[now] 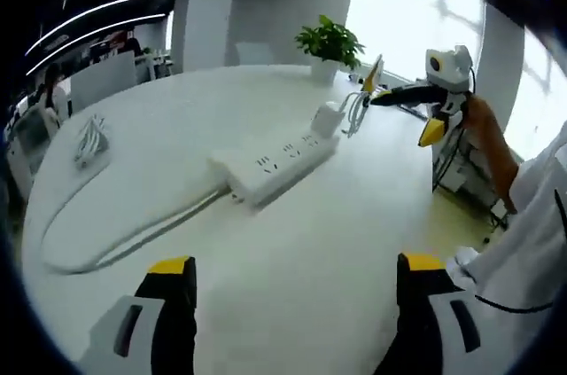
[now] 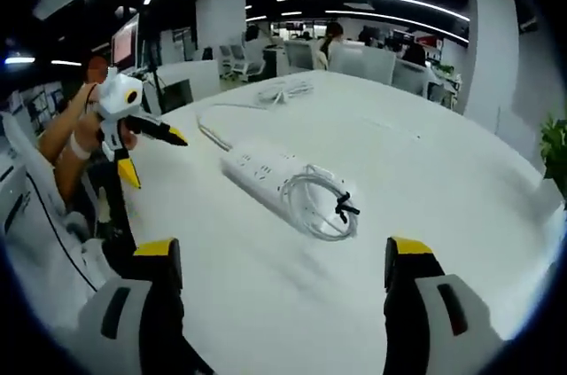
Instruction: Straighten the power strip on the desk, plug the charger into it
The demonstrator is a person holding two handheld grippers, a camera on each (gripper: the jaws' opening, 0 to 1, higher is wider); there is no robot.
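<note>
Both tools, left (image 1: 292, 282) and right (image 2: 282, 264), hover spread and empty above the white surface (image 1: 292, 215); the charger (image 1: 328, 118) lies touching the power strip (image 1: 275, 162).

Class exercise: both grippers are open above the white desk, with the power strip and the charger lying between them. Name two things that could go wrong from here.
1. The charger and its coiled cable lie against one end of the power strip; turning the strip may drag or tangle them.
2. The strip's own cord loops loosely across the desk, so it could pull the strip crooked again.
</note>
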